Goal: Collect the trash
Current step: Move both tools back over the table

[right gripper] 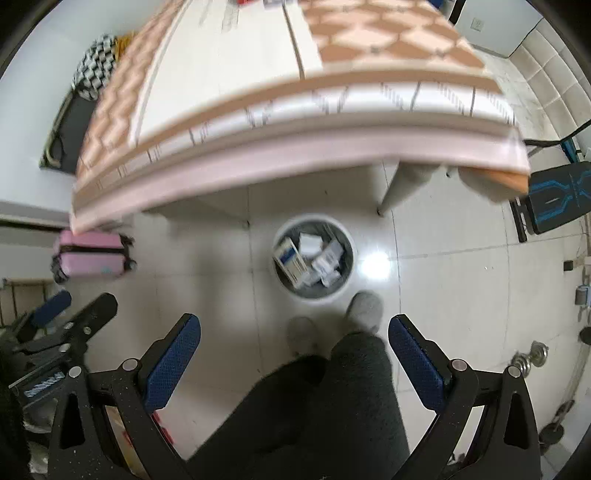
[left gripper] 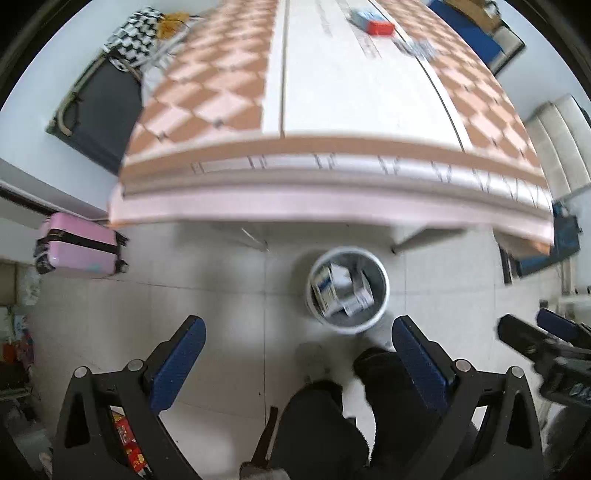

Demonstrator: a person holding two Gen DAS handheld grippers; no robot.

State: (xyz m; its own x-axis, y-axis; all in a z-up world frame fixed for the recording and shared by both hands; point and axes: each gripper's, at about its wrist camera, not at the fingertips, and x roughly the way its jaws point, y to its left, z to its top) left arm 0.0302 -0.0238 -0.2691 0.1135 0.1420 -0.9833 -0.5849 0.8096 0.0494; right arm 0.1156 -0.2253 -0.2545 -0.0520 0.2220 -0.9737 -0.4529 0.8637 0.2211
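Ahead of both grippers, on the tiled floor just short of the table's edge, stands one white wastebasket (left gripper: 348,291) holding several crumpled cartons and papers. Left gripper (left gripper: 300,363) and right gripper (right gripper: 294,360) each hang with jaws spread wide, nothing between them. Only the left wrist view shows the far tabletop, where one red-and-blue box (left gripper: 372,21) lies well beyond the gripper; the right wrist view alone shows two grey slippers (right gripper: 364,309) just beside the wastebasket.

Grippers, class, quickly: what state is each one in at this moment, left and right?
Left gripper: open, blue-padded fingers spread wide, holding nothing.
Right gripper: open, blue-padded fingers spread wide, holding nothing.
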